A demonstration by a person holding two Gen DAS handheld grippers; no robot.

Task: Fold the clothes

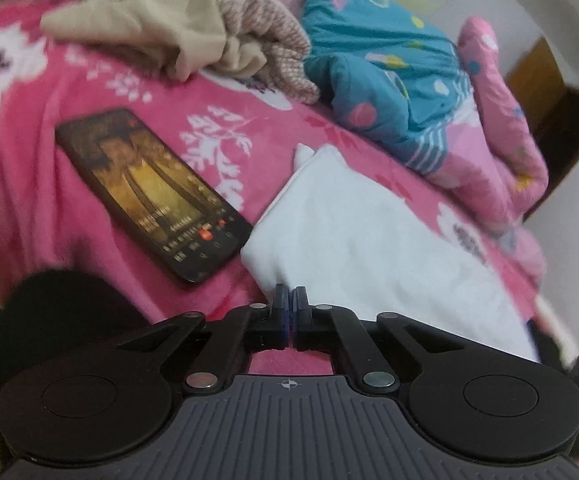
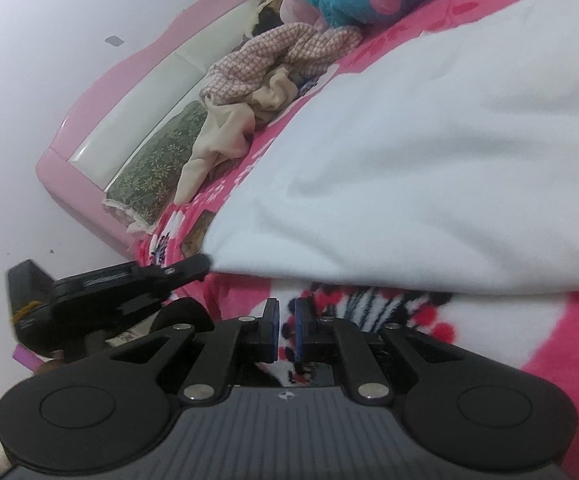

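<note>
A pink flowered bed cover (image 1: 41,184) fills most of both views. Across it lies the white garment (image 1: 373,240), spreading from the centre to the lower right of the left wrist frame and over the right half of the right wrist frame (image 2: 429,168). A teal and pink quilt (image 1: 401,80) is bunched in the upper right of the left wrist frame, with a heap of beige and knitted clothes (image 1: 193,36) at upper centre. A phone (image 1: 149,192) with a lit screen lies at centre left, just beside the garment.

The left gripper (image 1: 290,300), at bottom centre, has its jaws pressed together on the garment's near edge. The right gripper (image 2: 286,322), at bottom centre of its own view, has jaws slightly parted with nothing between them, just short of the garment's edge.
</note>
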